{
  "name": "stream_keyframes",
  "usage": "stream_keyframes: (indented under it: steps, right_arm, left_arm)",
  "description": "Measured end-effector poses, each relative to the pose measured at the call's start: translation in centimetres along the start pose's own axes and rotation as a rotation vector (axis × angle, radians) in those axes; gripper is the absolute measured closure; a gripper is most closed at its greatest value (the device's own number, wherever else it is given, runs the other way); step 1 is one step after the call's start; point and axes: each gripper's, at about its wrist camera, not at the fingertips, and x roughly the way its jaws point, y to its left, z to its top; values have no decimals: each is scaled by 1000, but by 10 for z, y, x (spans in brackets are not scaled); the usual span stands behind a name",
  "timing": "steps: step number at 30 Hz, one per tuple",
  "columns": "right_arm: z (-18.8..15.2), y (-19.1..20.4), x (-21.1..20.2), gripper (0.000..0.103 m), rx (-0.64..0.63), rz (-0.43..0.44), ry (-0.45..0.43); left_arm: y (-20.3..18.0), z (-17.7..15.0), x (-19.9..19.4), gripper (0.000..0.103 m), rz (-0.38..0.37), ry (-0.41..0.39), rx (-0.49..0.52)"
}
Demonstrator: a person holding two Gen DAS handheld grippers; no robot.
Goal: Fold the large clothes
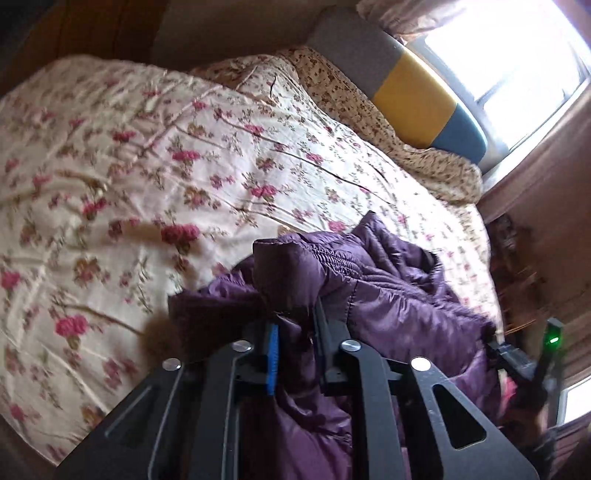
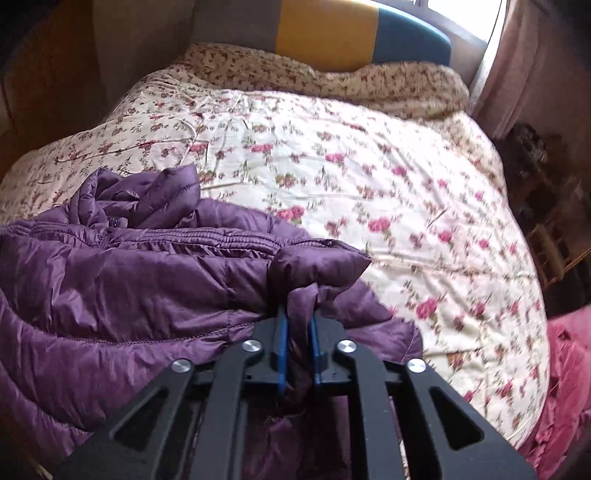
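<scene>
My left gripper [image 1: 295, 325] is clamped tight on a bunched corner of the purple puffer jacket [image 1: 388, 295], and my right gripper [image 2: 297, 325] pinches a matching puffed corner of it the same way, blue pads nearly together with quilted fabric squeezed between them. The jacket lies crumpled on the near part of the floral bedspread [image 2: 369, 166], its bulk heaped between my two hands and one loose end rucked up further in.

To do this fold well, I judge I should keep both pinches firm, since the shiny shell looks slippery and the padding springy, and carry both corners evenly so the held edge stays straight and taut rather than sagging in the middle.

The bedspread beyond is open, wrinkled but clear enough to lay the jacket flat. A small-print floral duvet [image 2: 332, 74] is bundled against the grey, yellow and blue headboard [image 2: 325, 33], well away. A pink cloth [image 2: 565, 387] lies at the right edge of the bed, near enough to snag.
</scene>
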Motion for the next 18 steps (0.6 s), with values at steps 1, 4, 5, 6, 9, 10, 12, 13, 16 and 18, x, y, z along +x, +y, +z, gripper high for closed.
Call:
stream_keyframes:
  steps: [1,4,5,6,9,10,12,13,16,18]
  right_arm:
    - [1,2,-2,97,-6,-20,-20]
    - [6,11,-2,97,-27,-101,-81]
    - [8,14,0,97,-34,-131,-95]
    - [9,17,5,97,-35,-153,-99]
    - [11,20,22,97,-32,-199,-94]
    - [11,21,30,96,-29,-210,-87]
    - [11,22,41,96,-26,-225,-80]
    - [11,23,48,95,-30,-236,-78]
    - [10,26,62,92,-33,-249,-61]
    - [9,25,70,91,-21,-246,-48]
  left_arm:
    - [-2,2,1,89,25,-8,17]
    - [-16,8,8,89,128,-39,86]
    - [-20,10,12,89,164,-48,103]
    - [-24,12,16,89,195,-53,120]
    - [-31,15,33,89,286,-63,165]
    - [-32,15,39,89,315,-67,184]
    - [-36,14,51,89,362,-80,219]
    - [-37,13,57,89,384,-87,240]
    - [-38,12,72,89,427,-102,275]
    - [-38,9,82,89,454,-114,299]
